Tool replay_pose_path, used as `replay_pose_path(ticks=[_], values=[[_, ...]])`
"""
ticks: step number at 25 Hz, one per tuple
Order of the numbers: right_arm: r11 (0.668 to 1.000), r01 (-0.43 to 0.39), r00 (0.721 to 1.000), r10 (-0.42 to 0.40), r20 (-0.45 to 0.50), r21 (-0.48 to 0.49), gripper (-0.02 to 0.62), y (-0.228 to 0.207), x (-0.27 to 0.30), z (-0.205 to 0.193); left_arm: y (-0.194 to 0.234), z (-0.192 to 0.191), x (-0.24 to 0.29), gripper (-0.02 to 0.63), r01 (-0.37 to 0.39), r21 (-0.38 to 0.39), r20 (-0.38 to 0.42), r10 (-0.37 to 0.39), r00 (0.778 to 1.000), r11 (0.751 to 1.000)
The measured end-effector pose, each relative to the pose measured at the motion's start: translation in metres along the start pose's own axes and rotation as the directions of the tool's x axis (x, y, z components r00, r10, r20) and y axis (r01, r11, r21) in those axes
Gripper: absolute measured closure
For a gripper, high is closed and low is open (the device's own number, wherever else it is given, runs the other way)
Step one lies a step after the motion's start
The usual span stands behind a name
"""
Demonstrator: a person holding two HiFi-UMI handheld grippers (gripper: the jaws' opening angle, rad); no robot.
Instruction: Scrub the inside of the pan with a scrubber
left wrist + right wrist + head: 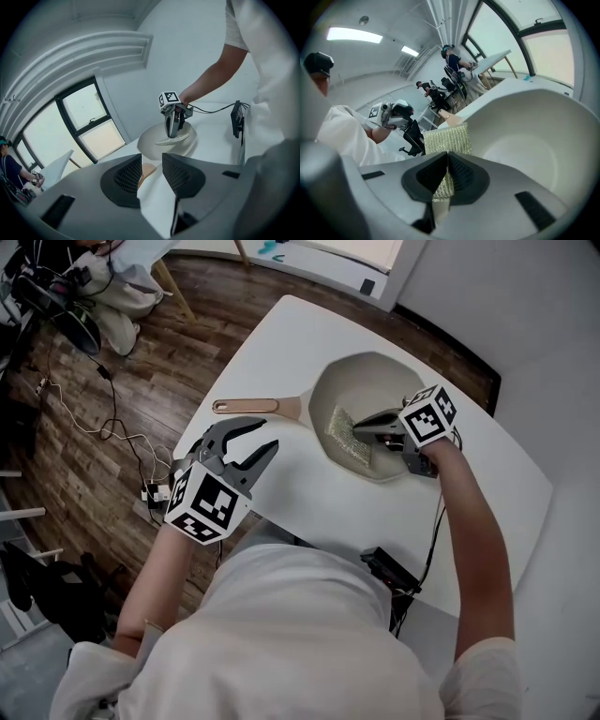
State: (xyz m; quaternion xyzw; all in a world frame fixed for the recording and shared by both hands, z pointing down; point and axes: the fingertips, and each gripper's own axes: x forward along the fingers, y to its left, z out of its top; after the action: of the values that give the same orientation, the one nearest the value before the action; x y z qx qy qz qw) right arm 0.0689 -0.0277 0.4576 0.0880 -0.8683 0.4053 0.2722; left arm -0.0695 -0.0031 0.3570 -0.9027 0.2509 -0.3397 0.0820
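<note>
Pan handle (146,170) mostly behind left tool (151,160)

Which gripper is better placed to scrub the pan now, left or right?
Right. The right gripper is shut on the scrubber over the pan. The left gripper is empty, jaws apart, short of the handle.

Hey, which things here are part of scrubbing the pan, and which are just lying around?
In use: pan, scrubber, right gripper shut on it, left gripper open.
Lying about: black device on the table, cables and power strip on the floor.
</note>
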Motion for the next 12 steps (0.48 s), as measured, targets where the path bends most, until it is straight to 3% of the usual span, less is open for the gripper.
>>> replay_pose_path(ticks=[3, 6, 9, 12], values=[[0.996, 0.069, 0.996, -0.067, 0.053, -0.051, 0.572, 0.007, -0.017, 0.007, 0.002, 0.004, 0.002, 0.506, -0.033, 0.028, 0.022, 0.032, 0.999, 0.999], [0.977, 0.185, 0.979, -0.174, 0.103, -0.107, 0.572, 0.012, -0.032, 0.010, 0.010, 0.008, 0.001, 0.537, -0.065, -0.002, 0.065, 0.065, 0.996, 0.998], [0.957, 0.261, 0.946, -0.227, 0.232, -0.124, 0.572, 0.030, -0.047, 0.022, 0.021, 0.020, -0.011, 0.563, -0.093, -0.085, 0.148, 0.104, 0.984, 0.992], [0.938, 0.324, 0.891, -0.259, 0.372, -0.123, 0.572, 0.050, -0.071, 0.035, 0.034, 0.039, -0.020, 0.578, -0.096, -0.160, 0.229, 0.131, 0.965, 0.982]])
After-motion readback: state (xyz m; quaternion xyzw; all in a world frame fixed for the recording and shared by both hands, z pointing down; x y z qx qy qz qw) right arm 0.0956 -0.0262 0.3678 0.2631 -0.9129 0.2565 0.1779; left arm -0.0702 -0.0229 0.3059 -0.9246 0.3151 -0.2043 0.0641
